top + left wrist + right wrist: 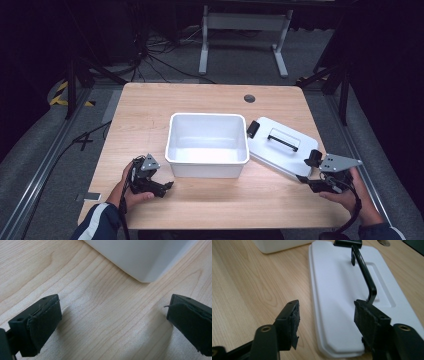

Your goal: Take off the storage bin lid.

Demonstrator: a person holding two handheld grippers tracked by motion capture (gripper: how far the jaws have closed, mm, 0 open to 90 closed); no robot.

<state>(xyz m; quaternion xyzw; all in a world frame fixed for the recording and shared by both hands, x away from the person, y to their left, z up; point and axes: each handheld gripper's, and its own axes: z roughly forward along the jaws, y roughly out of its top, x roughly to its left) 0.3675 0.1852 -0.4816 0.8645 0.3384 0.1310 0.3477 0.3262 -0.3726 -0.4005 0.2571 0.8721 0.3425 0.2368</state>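
Note:
An empty white plastic bin [207,170] stands mid-table. Its flat white lid [280,155] lies to the right of it, top side up, with a black bar handle [282,139]. My left gripper [166,188] rests low on the table just off the bin's front-left corner, open; between its jaws there is bare wood, with the bin's corner [140,257] ahead. My right gripper [306,181] is at the lid's near end, open. One of its jaws stands over the table and the other over the lid [337,290], close to the handle [365,275]. Nothing is held.
The wooden table [150,105] has a round cable hole [249,98] near its far edge. Behind it on the grey floor are a white desk frame [245,30] and loose cables [150,55]. A person's hands hold both grippers at the near edge.

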